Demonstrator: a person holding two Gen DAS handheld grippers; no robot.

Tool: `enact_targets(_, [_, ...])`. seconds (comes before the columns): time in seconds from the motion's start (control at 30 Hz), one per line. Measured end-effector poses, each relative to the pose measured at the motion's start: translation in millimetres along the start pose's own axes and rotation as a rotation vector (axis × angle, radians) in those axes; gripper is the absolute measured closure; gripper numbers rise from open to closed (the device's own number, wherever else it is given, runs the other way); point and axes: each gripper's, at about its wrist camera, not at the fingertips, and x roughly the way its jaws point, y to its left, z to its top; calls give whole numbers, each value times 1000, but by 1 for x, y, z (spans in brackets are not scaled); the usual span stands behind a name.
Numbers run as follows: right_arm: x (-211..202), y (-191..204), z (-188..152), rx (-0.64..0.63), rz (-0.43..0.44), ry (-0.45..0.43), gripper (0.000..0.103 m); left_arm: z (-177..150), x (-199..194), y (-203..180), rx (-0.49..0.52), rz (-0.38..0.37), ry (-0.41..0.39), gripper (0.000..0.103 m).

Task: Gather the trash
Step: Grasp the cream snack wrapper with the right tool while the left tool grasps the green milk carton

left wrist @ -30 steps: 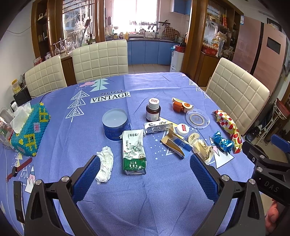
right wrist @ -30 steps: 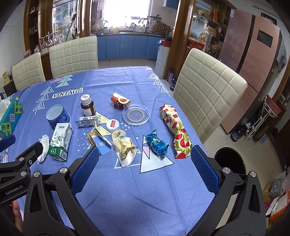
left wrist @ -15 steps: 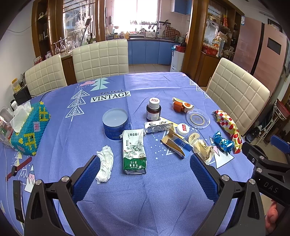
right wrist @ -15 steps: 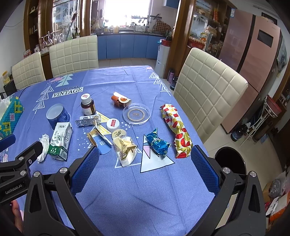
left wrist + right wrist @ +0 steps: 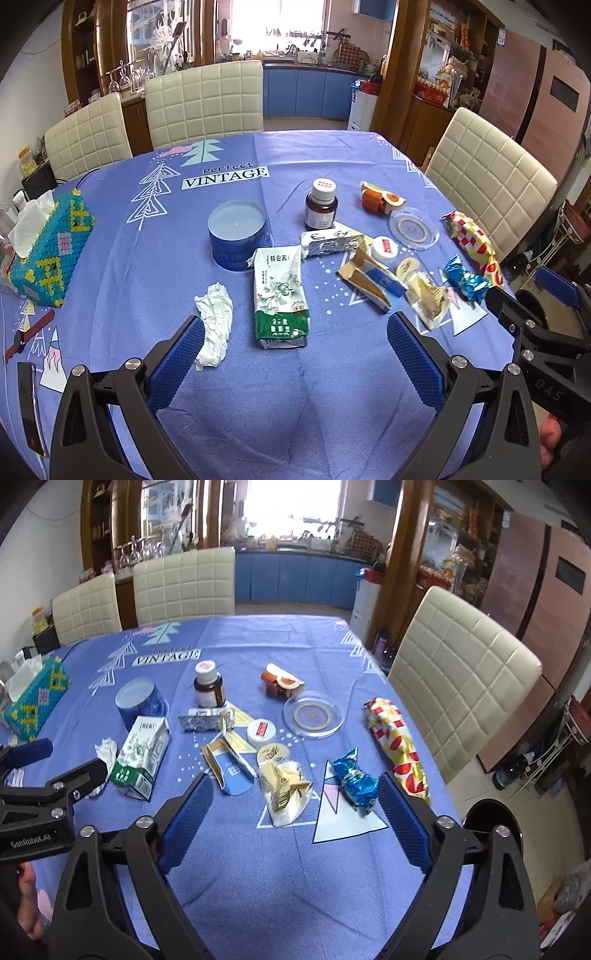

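Observation:
Trash lies on the blue tablecloth (image 5: pixel 295 387). In the left wrist view: a crumpled white tissue (image 5: pixel 215 325), a flattened green-white carton (image 5: pixel 279 295), a silver wrapper (image 5: pixel 330 242), a torn blue-tan box (image 5: pixel 369 282) and a cream wrapper (image 5: pixel 428 301). My left gripper (image 5: pixel 295 350) is open and empty, just short of the carton. In the right wrist view: the cream wrapper (image 5: pixel 284 788), a blue foil wrapper (image 5: pixel 354 781) and a red-yellow checked wrapper (image 5: pixel 395 742). My right gripper (image 5: pixel 293 812) is open and empty, near the cream wrapper.
A blue tin (image 5: pixel 236 234), a brown pill bottle (image 5: pixel 321 208), a clear glass dish (image 5: pixel 413 229), a white jar lid (image 5: pixel 384 249) and a beaded tissue box (image 5: pixel 48 251) stand on the table. Cream chairs (image 5: pixel 461 679) surround it. A black bin (image 5: pixel 491 823) sits on the floor at right.
The right gripper has moved a little forward and left towards the wrappers. The left gripper has barely moved.

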Motion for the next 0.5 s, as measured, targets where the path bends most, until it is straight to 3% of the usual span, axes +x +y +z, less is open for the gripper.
enact_targets(0.17, [31, -5, -7, 11, -12, 65, 23, 0, 19, 4, 13, -25, 24, 7])
enact_targets(0.43, [65, -9, -11, 39, -5, 136, 23, 2, 48, -13, 98, 63, 26, 8])
enact_targets(0.5, [71, -8, -11, 31, -11, 149, 23, 1, 55, -15, 108, 64, 36, 13])
